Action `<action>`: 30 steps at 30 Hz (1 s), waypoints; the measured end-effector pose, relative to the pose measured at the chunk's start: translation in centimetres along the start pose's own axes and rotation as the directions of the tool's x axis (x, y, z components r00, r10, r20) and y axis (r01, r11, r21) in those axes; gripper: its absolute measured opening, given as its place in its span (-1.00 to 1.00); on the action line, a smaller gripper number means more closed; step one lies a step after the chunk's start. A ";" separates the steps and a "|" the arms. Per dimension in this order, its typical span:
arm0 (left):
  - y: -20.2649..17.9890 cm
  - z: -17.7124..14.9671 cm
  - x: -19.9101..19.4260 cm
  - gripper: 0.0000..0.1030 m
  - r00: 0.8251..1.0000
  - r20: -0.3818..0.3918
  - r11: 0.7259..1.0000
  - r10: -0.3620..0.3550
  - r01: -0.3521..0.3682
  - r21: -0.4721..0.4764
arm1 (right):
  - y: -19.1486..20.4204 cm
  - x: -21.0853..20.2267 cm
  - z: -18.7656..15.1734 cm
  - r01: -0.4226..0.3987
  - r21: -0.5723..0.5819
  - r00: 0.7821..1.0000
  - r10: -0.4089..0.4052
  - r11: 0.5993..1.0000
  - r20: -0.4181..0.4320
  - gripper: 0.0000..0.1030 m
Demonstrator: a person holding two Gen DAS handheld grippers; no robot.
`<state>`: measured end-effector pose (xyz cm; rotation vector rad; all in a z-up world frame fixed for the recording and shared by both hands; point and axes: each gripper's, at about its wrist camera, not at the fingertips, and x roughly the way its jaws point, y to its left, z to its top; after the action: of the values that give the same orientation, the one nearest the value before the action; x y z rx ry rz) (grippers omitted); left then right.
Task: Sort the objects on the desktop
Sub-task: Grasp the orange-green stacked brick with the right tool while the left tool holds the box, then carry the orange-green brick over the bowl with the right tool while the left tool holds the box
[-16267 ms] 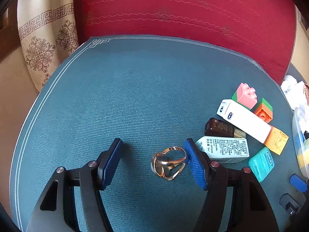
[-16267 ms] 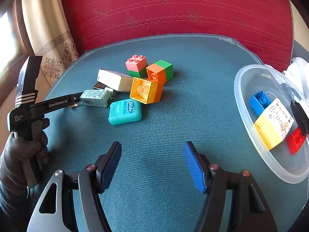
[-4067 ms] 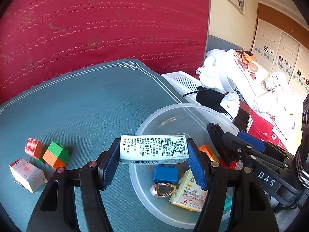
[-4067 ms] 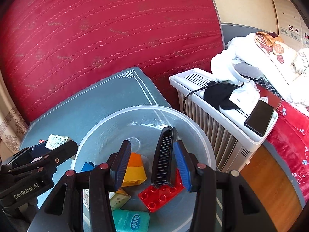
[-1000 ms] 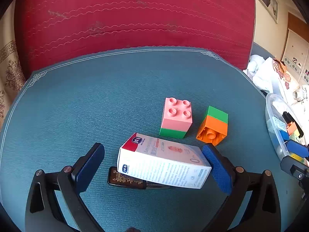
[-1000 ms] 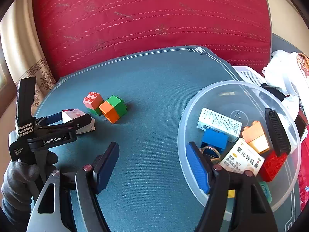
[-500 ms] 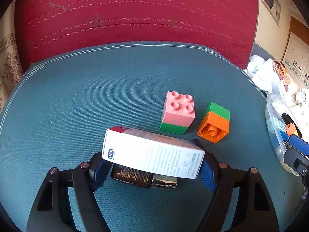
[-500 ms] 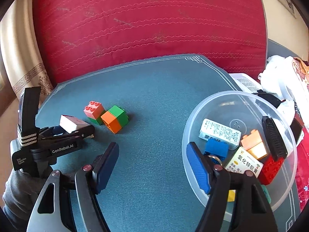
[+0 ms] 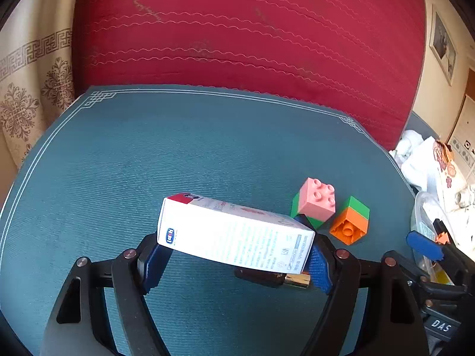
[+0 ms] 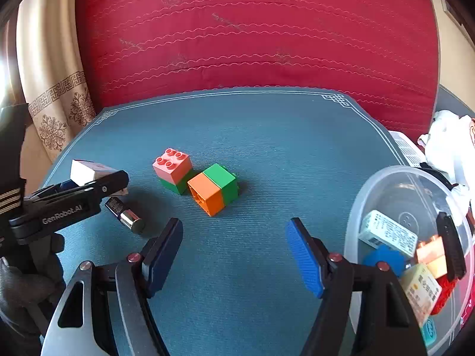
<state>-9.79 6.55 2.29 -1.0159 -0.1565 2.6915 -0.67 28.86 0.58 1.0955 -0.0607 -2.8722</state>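
Two tools are in your hands: your left tool (image 9: 236, 253) is clamped on the white box (image 9: 234, 231), one blue pad at each short end, and the box sits tilted, its left end higher, lifted clear of the teal tabletop (image 9: 178, 154). Under the box, toward 5 o'clock, the dark bottle (image 9: 273, 277) with the gold cap lies on its side on the tabletop. At about 2 o'clock from the box, the pink-and-green brick (image 9: 316, 200) and the orange-and-green brick (image 9: 350, 221) sit just beside each other. Your right tool (image 10: 236, 255) has its jaws spread wide with only bare tabletop between the pads. In the right wrist view, both bricks lie at roughly 11 o'clock from that tool, while the left tool with the box reaches in from the 9 o'clock edge, held by your gloved hand (image 10: 26, 284). At 3 o'clock from the right tool, the clear bowl (image 10: 383, 184) rests on the tabletop, holding a white printed box (image 10: 387, 234), a blue brick (image 10: 383, 258), an orange brick (image 10: 432, 256), a red brick (image 10: 443, 293), a cream box (image 10: 423, 293), a black comb (image 10: 451, 246) and a teal case (image 10: 429, 330). Behind the tabletop at 12 o'clock rises a red quilted cushion (image 10: 255, 38).
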 end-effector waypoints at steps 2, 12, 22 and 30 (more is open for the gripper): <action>0.6 0.1 -0.4 0.57 1.000 0.014 1.000 0.003 -0.002 -0.022 | 0.2 1.2 0.6 -0.006 -0.003 1.000 0.006 1.000 -0.016 0.48; 1.7 0.8 0.7 0.57 1.000 0.010 0.998 0.017 -0.016 -0.066 | 2.2 6.1 2.8 0.002 -0.039 0.999 -0.004 0.999 -0.046 0.48; 1.9 0.8 0.6 0.57 1.000 0.013 0.996 0.006 -0.005 -0.087 | 2.4 8.6 3.4 0.028 -0.046 0.994 -0.032 0.999 -0.100 0.17; 1.8 1.0 0.1 0.57 1.000 0.020 0.996 0.000 0.002 -0.092 | 3.1 8.3 3.1 0.059 -0.075 0.993 -0.066 0.995 -0.095 0.04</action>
<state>-10.91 4.89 2.60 -1.0149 -0.2871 2.7167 -8.74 25.13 -2.45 1.2427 0.0839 -2.8453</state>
